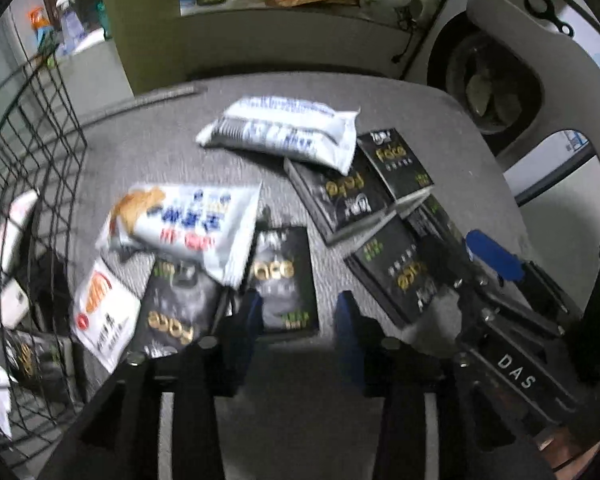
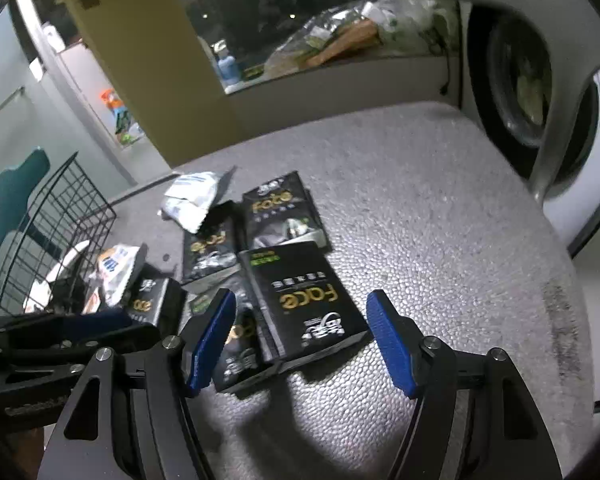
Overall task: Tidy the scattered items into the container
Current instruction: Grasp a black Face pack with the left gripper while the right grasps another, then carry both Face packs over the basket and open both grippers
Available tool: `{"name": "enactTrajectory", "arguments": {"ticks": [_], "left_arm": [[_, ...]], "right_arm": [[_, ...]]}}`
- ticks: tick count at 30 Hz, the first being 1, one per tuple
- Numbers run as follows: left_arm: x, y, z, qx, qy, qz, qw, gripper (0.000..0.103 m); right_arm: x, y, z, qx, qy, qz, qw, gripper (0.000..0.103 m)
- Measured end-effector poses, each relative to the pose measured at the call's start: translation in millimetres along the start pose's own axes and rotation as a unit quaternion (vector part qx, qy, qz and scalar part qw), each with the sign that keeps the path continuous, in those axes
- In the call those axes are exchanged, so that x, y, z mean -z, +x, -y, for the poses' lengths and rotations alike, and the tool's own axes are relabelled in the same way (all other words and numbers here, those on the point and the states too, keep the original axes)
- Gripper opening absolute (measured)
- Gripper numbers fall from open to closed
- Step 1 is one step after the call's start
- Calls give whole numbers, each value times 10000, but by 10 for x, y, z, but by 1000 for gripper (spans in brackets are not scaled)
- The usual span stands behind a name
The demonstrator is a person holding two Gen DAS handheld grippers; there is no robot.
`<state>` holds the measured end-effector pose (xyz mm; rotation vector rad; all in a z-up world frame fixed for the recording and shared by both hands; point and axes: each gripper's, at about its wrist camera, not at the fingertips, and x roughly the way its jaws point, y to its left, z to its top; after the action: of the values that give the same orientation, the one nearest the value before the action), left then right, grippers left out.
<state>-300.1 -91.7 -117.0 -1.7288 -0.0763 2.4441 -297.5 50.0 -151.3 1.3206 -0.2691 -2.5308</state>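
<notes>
We hold our left gripper (image 1: 300,316) spread wide over a black gold-lettered box (image 1: 284,276) on the grey pebbled mat (image 2: 440,208); our right gripper (image 2: 300,336), likewise wide and empty, hangs above another black box (image 2: 304,300); the black wire basket (image 1: 32,152) sits left, holding white packets (image 1: 4,256).

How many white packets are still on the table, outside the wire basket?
3 white packets: one far back, one mid-left overlapping black boxes, one nearest the wire basket. Others may be hidden.

From my left wrist feed the wire basket (image 1: 32,168) runs off the left edge, and the packets inside it (image 1: 4,256) are smeared by blur. I can't read the print on the white pouch (image 1: 188,224). A black box (image 2: 240,336) sits partly hidden behind my right gripper's finger (image 2: 210,344)
</notes>
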Motion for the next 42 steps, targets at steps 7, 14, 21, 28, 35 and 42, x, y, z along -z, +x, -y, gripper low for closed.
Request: {"name": "enactTrajectory", "arguments": {"ticks": [7, 14, 21, 28, 35, 42], "left_arm": [[-100, 83, 2, -145, 39, 82, 9999, 67], [-76, 245, -186, 164, -224, -197, 9994, 64], [47, 176, -256, 123, -96, -183, 9997, 51], [242, -3, -293, 335, -181, -176, 9991, 51], [257, -435, -283, 409, -166, 125, 9989, 51], [235, -1201, -605, 358, -374, 668, 9964, 51]], "right_arm": [[-47, 127, 18, -53, -11, 15, 10000, 71], [-10, 127, -122, 23, -285, -72, 9996, 64], [131, 20, -224, -159, -378, -189, 9990, 47], [305, -216, -303, -11, -497, -106, 9987, 47], [357, -633, -609, 70, -653, 270, 9975, 46], [217, -1032, -1229, -302, -923, 566, 9937, 46]]}}
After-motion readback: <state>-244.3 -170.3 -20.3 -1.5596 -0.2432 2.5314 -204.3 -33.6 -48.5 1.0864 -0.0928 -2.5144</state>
